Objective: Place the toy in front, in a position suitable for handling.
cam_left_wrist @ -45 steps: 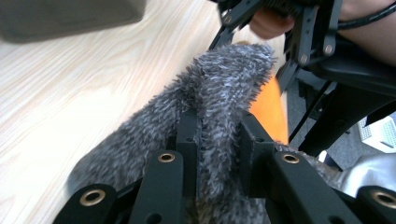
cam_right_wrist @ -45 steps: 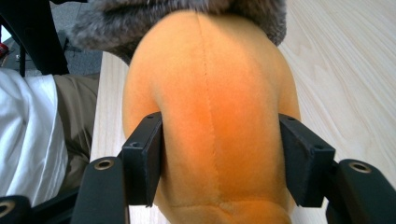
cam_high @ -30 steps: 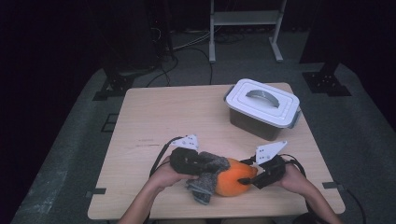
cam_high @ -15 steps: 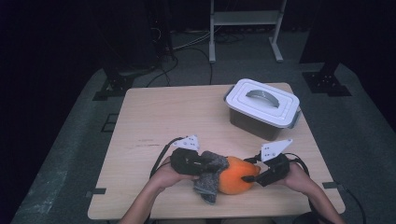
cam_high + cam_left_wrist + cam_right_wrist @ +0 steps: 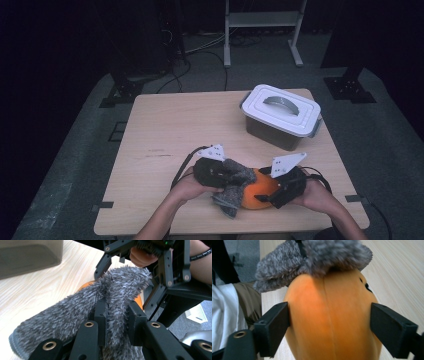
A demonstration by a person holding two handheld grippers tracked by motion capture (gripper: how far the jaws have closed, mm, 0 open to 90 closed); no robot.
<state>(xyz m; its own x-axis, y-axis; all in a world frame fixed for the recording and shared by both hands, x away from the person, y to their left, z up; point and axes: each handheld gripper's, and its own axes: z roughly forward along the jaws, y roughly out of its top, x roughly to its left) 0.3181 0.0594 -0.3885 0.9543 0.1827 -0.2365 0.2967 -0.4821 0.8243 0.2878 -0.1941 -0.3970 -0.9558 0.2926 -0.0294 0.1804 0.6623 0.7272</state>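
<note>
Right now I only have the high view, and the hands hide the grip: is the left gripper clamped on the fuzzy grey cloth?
Observer: Yes, the left gripper has its jaws shut on a fold of the fuzzy grey cloth.
Operator: And the right one?
Observer: The right gripper has just been opening its jaws. The smooth orange rounded object sits between them, with the pads at its sides. I cannot tell whether they press on it.
Operator: Does the cloth cover the object?
Observer: It drapes over only the far end.
</note>
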